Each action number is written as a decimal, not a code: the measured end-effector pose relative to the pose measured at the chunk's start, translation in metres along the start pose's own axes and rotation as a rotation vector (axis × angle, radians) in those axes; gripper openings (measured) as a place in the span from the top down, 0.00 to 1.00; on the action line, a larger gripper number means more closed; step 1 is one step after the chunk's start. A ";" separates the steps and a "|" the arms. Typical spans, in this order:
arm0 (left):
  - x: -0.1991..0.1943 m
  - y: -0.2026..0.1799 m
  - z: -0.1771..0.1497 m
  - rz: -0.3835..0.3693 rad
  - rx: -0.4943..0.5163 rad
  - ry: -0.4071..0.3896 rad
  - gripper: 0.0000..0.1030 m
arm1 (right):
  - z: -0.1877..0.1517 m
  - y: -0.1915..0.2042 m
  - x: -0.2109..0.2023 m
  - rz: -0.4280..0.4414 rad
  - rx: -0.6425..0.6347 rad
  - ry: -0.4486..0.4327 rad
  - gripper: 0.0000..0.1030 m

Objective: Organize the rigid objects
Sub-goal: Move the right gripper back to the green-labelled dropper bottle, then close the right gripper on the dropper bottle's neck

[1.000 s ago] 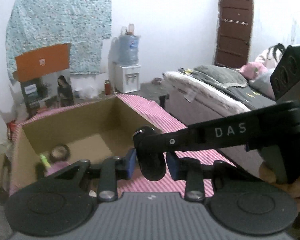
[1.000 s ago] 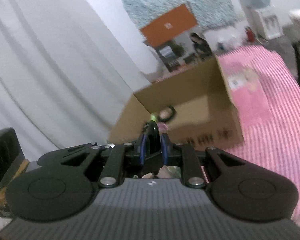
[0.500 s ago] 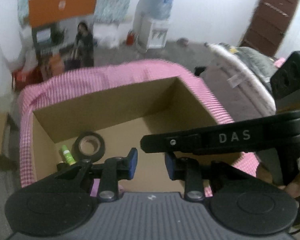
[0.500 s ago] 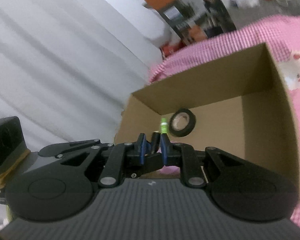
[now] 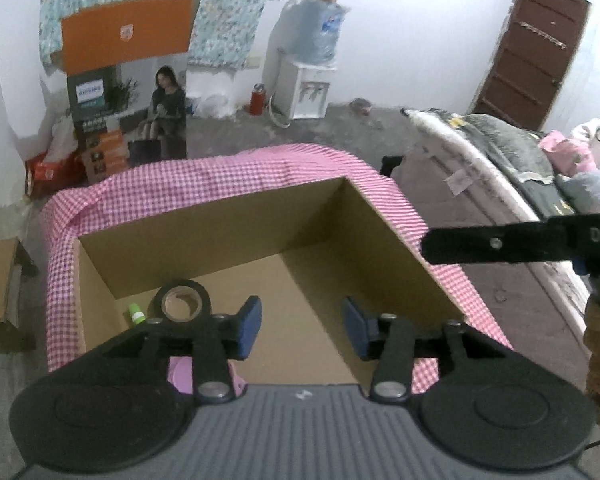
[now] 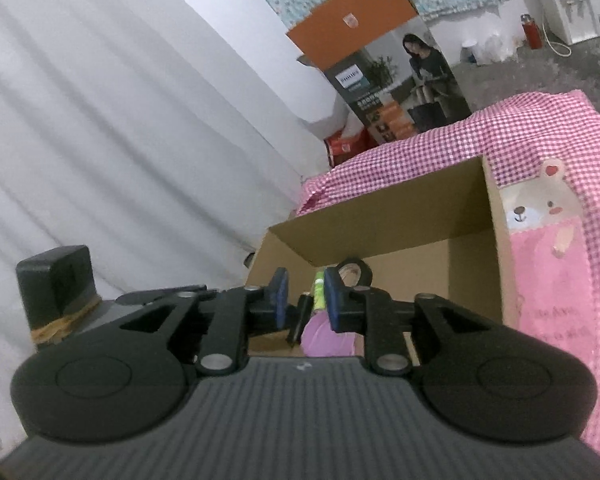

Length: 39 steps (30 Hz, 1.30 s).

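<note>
An open cardboard box (image 5: pixel 220 236) stands on a pink checked cloth (image 5: pixel 220 176). Inside lie a black tape roll (image 5: pixel 180 285), a green marker (image 5: pixel 135 314) and a pink object (image 5: pixel 180 372). My left gripper (image 5: pixel 302 326) hovers over the box floor; its jaws are opening and nothing is between them. My right gripper (image 6: pixel 305 296) hangs over the box's (image 6: pixel 380 216) near left corner, jaws opening slightly. Below its gap I see the green marker (image 6: pixel 319 292), a thin black stick (image 6: pixel 298 320) untouched by the pads, the pink object (image 6: pixel 328 338) and the tape roll (image 6: pixel 356 266).
The right gripper's black side bar (image 5: pixel 500 242) and a hand (image 5: pixel 596 320) reach in from the right in the left wrist view. A bed (image 5: pixel 500 152) stands right of the table. A printed carton (image 5: pixel 128 92) and water dispenser (image 5: pixel 310 88) stand by the far wall. White curtain (image 6: pixel 100 120) hangs left.
Both grippers came in over the box. The black object between the left pads is gone, and those jaws stand wider. The right jaws parted, freeing the black stick.
</note>
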<state>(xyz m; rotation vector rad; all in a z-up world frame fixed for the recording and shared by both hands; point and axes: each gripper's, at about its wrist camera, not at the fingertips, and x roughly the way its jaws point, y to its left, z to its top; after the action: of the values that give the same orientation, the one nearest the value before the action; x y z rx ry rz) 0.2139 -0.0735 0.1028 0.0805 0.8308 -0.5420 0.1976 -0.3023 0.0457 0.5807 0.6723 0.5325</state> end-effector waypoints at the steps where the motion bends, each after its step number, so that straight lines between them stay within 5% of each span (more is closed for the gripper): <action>1: -0.007 -0.005 -0.004 0.000 0.010 -0.008 0.49 | -0.006 0.002 -0.009 -0.002 -0.003 -0.007 0.75; 12: -0.063 -0.048 -0.084 -0.051 0.044 -0.039 0.36 | -0.116 0.000 -0.066 -0.023 0.043 0.005 0.68; 21: -0.024 -0.067 -0.168 -0.159 -0.003 0.122 0.35 | -0.208 -0.043 -0.044 -0.031 0.268 0.150 0.63; 28: 0.009 -0.082 -0.202 -0.132 0.053 0.176 0.51 | -0.237 -0.054 -0.023 -0.026 0.361 0.202 0.62; 39: 0.032 -0.088 -0.211 -0.076 0.095 0.179 0.75 | -0.252 -0.059 0.017 -0.022 0.410 0.262 0.62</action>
<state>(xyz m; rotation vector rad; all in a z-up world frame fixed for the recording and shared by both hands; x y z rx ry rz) 0.0449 -0.1051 -0.0512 0.1877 0.9856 -0.6528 0.0484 -0.2536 -0.1611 0.8947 1.0475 0.4559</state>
